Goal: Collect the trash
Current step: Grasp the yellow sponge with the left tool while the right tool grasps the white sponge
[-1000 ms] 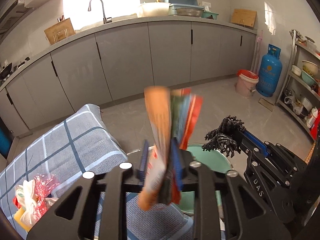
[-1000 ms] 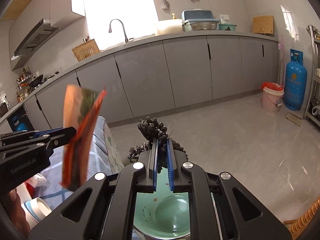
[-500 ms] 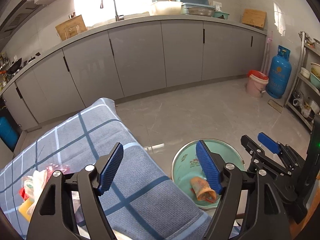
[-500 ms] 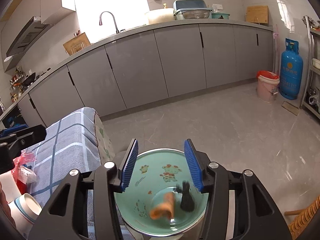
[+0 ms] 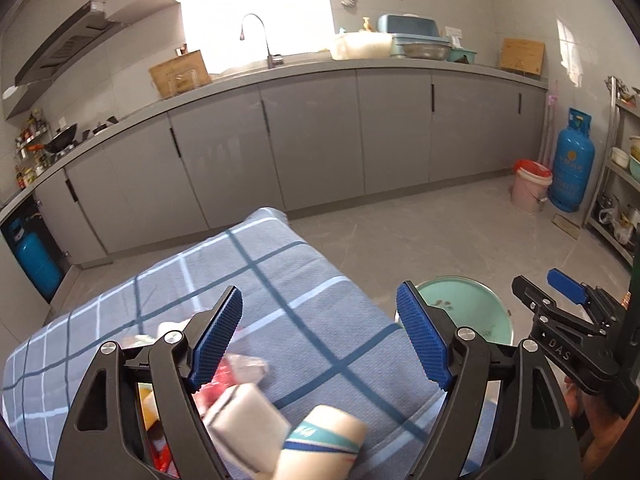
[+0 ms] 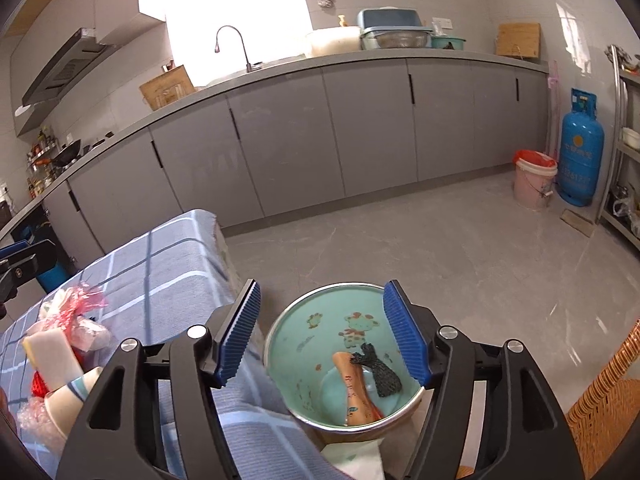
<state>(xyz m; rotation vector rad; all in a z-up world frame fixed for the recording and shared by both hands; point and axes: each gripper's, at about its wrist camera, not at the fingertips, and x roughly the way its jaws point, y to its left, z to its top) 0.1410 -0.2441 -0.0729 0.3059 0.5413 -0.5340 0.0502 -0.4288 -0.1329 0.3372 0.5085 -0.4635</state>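
A mint-green enamel basin [image 6: 298,334] stands on the floor beside the table, under my right gripper [image 6: 324,336]. An orange wrapper [image 6: 356,392] and a black mesh scrap [image 6: 380,372] lie in its bottom. The right jaws are opening, with nothing between the pads. My left gripper [image 5: 320,340] hangs over the blue checked tablecloth [image 5: 280,280], its jaws opening and empty too. Below it lies a trash pile: a white sponge block [image 5: 248,428], a paper cup [image 5: 320,448] and red plastic wrap [image 5: 224,376]. In the left wrist view, the right gripper [image 5: 540,282] and basin [image 5: 492,312] sit at the right.
Grey cabinets run along the far wall. A pink bucket [image 6: 534,184] and a blue gas cylinder [image 6: 582,152] stand at the back right near a metal shelf [image 5: 624,184]. A wicker piece [image 6: 600,400] is close on the right. Open floor [image 6: 440,248] lies beyond the basin.
The left gripper let go of the orange wrappers and the right let go of the black mesh; both now lie in the basin. Both jaws opened. The left gripper swung left over the table.
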